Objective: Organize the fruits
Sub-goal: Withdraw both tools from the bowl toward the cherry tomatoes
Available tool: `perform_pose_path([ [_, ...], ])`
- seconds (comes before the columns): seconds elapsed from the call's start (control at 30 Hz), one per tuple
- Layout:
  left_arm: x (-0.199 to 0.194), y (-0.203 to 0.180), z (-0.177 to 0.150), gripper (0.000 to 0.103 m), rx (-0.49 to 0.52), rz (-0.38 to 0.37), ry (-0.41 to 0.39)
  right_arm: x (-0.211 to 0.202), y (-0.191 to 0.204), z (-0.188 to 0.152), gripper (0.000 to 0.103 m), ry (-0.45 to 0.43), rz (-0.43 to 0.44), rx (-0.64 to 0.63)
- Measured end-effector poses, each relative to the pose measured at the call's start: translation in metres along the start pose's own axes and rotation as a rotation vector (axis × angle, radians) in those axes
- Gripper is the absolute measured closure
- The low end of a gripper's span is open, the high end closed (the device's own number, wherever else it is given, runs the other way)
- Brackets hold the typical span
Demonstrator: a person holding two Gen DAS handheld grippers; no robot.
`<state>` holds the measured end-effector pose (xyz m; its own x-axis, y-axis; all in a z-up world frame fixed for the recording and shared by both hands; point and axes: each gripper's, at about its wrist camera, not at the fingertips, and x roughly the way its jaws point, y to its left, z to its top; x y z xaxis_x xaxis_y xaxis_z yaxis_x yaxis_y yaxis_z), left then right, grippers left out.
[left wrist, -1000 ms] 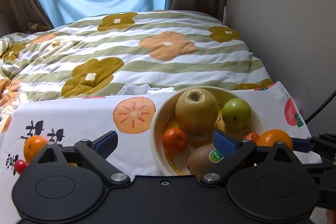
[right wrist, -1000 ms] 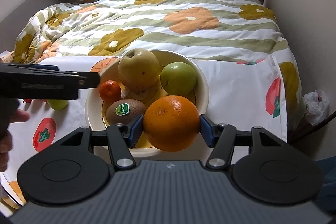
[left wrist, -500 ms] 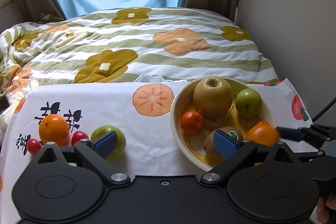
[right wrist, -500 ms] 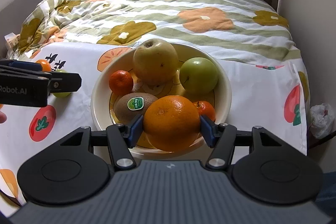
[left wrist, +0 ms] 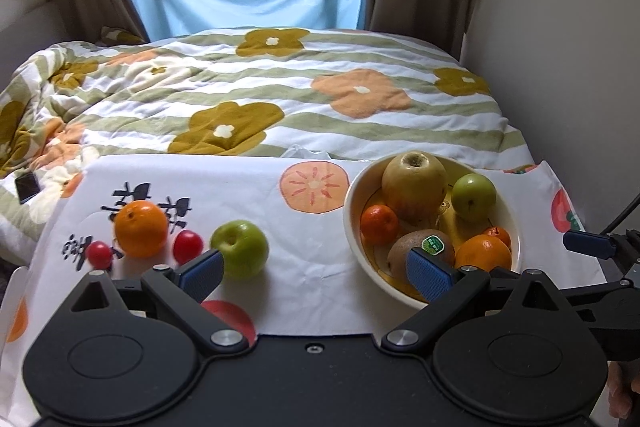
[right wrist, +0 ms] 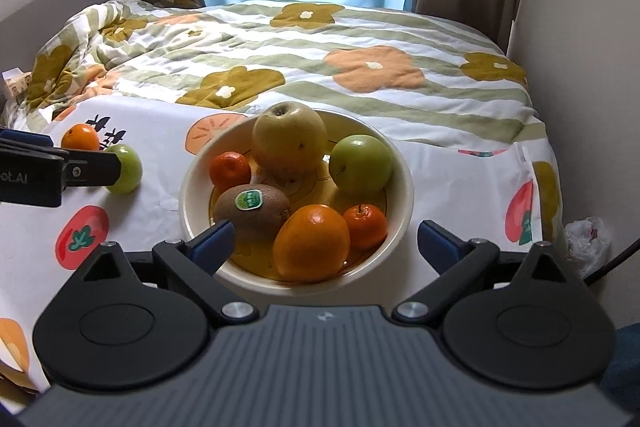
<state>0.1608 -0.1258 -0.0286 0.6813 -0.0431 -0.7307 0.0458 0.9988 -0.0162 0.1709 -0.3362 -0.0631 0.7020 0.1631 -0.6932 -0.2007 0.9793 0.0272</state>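
A cream bowl [right wrist: 192, 167] on the fruit-print cloth holds a yellow pear [right wrist: 290, 143], a green apple [right wrist: 360, 165], a kiwi [right wrist: 252, 207], two mandarins and a big orange [right wrist: 312, 241]. My right gripper [right wrist: 325, 245] hangs at the bowl's near rim. Its jaws are opening wide, and the orange lies between them with neither pad touching it. My left gripper [left wrist: 315, 273] is open and holds nothing. Just beyond its left finger sits a second green apple [left wrist: 240, 249]. Left of that apple lie an orange [left wrist: 141, 229] and two cherry tomatoes [left wrist: 188, 247].
Behind the table lies a bed with a flowered quilt [left wrist: 280, 99]; a phone [left wrist: 27, 187] rests on its left part. A wall runs along the right side. A plastic bag [right wrist: 588, 243] and a cable hang off the table's right edge.
The right gripper has let go of the big orange, which now lies in the bowl, and its jaws have spread wide. The left gripper has shifted left, bringing the loose fruits into view.
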Motion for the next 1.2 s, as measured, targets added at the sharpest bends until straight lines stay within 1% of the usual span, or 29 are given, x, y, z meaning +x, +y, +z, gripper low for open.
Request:
perform_pose_path([
  [0.23, -0.035, 0.018, -0.011, 0.003, -0.062, 0.053, -0.056, -0.019, 0.019, 0.004, 0.000, -0.031, 0.040, -0.032],
  [0.5, -0.071, 0.055, -0.028, 0.003, -0.162, 0.187, -0.105, -0.032, 0.049, 0.016, 0.000, -0.060, 0.140, -0.057],
  [0.67, -0.094, 0.082, -0.030, 0.003, -0.200, 0.248, -0.152, -0.040, 0.077, 0.028, 0.000, -0.081, 0.187, -0.082],
  [0.73, -0.100, 0.093, -0.028, 0.003, -0.205, 0.258, -0.169, -0.045, 0.088, 0.033, 0.000, -0.089, 0.198, -0.082],
  [0.9, -0.109, 0.122, -0.020, 0.003, -0.182, 0.280, -0.201, -0.050, 0.114, 0.047, 0.000, -0.090, 0.219, -0.059],
  [1.07, -0.096, 0.155, -0.013, 0.003, -0.153, 0.261, -0.182, -0.039, 0.148, 0.056, 0.000, -0.074, 0.213, -0.069],
  [1.2, -0.077, 0.179, -0.009, 0.003, -0.110, 0.236, -0.150, -0.023, 0.171, 0.063, 0.000, -0.054, 0.209, -0.075],
])
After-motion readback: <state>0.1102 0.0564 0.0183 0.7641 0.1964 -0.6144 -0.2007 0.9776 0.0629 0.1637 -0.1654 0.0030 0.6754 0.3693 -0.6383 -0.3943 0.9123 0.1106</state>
